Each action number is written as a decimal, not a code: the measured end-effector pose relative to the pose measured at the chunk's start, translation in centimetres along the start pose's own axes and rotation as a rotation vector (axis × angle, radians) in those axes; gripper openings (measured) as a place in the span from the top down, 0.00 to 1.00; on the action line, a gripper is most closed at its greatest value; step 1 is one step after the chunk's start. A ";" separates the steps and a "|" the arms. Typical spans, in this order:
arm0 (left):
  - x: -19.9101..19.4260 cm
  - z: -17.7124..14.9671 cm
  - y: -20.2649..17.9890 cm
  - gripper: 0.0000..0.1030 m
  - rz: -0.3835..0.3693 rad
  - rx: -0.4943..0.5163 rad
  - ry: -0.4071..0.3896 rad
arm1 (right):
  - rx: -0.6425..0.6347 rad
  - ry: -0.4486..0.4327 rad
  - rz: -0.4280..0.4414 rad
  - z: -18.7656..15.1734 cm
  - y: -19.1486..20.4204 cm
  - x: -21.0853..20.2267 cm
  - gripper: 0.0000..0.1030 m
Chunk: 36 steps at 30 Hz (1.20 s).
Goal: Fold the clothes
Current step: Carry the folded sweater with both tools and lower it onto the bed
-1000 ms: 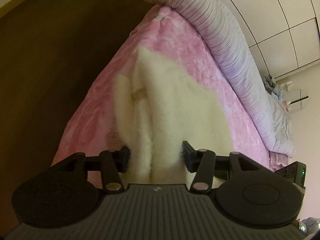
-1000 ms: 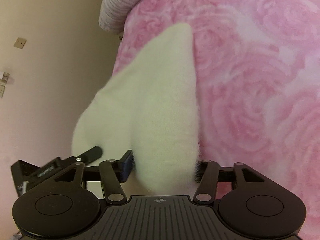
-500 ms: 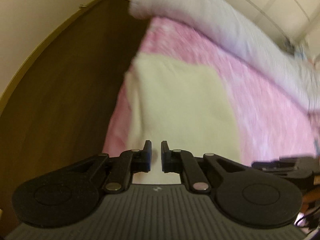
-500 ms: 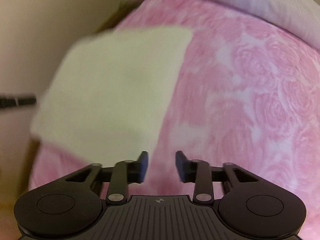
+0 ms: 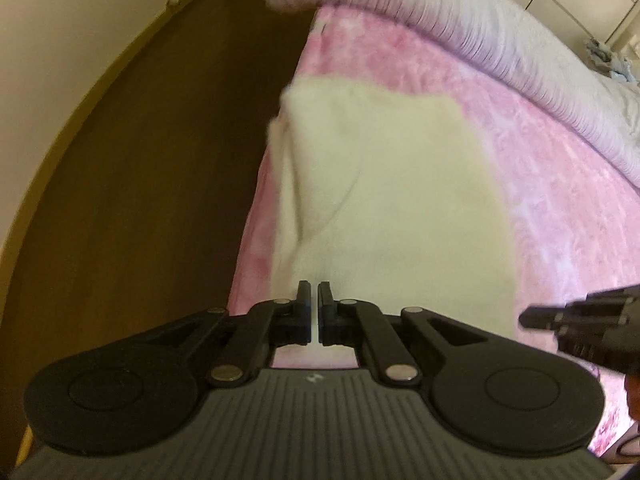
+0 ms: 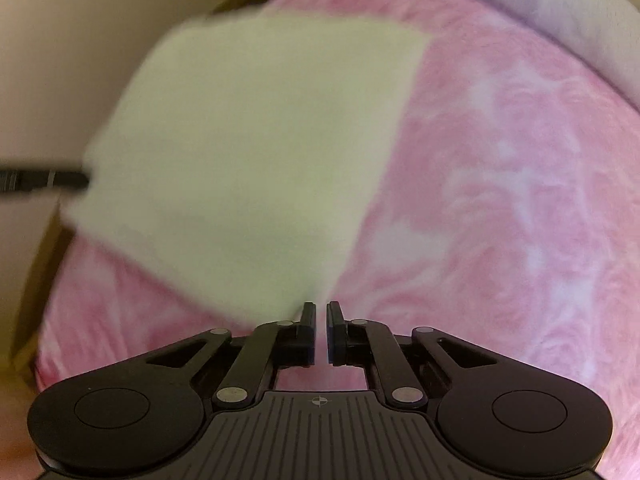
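A: What is seen of the left gripper (image 5: pixel 314 294)?

B: Its jaws are drawn almost together, with only a thin slit left between the pads, and nothing is pinched there. They have just been closing. The near edge of the cream fleece garment (image 5: pixel 384 184) lies just beyond the tips, towards 12 o'clock.

A: And the right gripper (image 6: pixel 320 314)?

B: The same is seen: a narrow gap, nothing gripped, and the jaws have just been closing. The near corner of the garment (image 6: pixel 256 152) is found just past the left fingertip, at about 11 o'clock of the tips.

A: Where is the garment laid?

B: It is spread flat as a rough rectangle on the pink rose-patterned blanket (image 6: pixel 500 200). In the left wrist view it fills the centre, close to the bed's edge, with a raised fold running along its 9 o'clock side. The dark wooden floor (image 5: pixel 140 200) is seen beyond that edge, at 9 o'clock.

A: Is anything else shown?

B: A striped grey quilt (image 5: pixel 460 28) is bunched along the blanket's far side, from 12 to 2 o'clock in the left wrist view. The other gripper's black body is caught at 3 o'clock in the left view and at 9 o'clock in the right view.
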<state>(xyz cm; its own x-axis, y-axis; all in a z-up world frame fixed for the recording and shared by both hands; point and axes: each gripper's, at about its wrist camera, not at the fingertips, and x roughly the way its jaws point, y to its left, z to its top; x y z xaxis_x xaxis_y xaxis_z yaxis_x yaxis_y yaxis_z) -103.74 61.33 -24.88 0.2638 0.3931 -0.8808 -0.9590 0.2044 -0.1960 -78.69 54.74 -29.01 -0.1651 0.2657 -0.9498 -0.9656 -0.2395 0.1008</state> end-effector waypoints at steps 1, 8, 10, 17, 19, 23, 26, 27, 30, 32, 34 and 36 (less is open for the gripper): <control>-0.2 0.7 -0.3 0.98 -0.004 0.009 -0.012 | 0.024 -0.033 0.000 0.7 -0.4 -0.8 0.95; 4.3 5.2 -1.3 0.98 0.037 0.067 -0.043 | 0.137 -0.151 0.010 6.6 -1.5 0.2 0.95; 6.6 5.5 -0.7 0.98 0.064 0.071 0.004 | 0.152 -0.118 0.007 7.3 -1.8 2.2 0.95; 6.9 8.1 -1.0 0.98 0.091 0.095 0.030 | 0.182 -0.067 0.068 9.4 -3.6 2.4 0.95; 6.9 9.7 -1.0 0.98 0.087 0.087 -0.003 | 0.221 -0.102 0.072 10.8 -4.5 1.6 0.95; 10.1 11.5 -0.4 0.98 0.110 0.065 0.016 | 0.256 -0.140 0.025 13.7 -5.4 2.8 0.95; 12.9 11.4 0.1 0.99 0.149 0.049 0.031 | 0.254 -0.053 0.048 14.6 -5.5 6.7 0.95; 13.1 11.3 -0.1 0.99 0.168 0.060 0.021 | 0.240 -0.022 0.056 14.6 -5.3 8.0 0.95; 12.9 11.4 -0.2 0.99 0.181 0.048 0.021 | 0.142 -0.042 0.018 14.3 -4.5 8.5 0.95; 11.8 11.5 0.2 0.99 0.164 0.012 0.016 | 0.155 -0.045 0.018 14.1 -4.7 7.6 0.95; 10.0 11.2 0.6 0.99 0.143 -0.024 -0.001 | 0.209 -0.064 0.045 13.3 -5.3 6.1 0.95; 7.7 10.1 0.6 0.99 0.114 -0.059 -0.020 | 0.230 -0.098 0.093 12.0 -5.3 3.8 0.95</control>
<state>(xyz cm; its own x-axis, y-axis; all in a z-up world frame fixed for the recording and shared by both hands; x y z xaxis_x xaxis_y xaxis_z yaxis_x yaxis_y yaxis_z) -101.26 73.57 -27.43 0.1547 0.4287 -0.8901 -0.9871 0.1046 -0.1212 -76.61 68.23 -29.63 -0.2634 0.3440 -0.9013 -0.9637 -0.0516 0.2619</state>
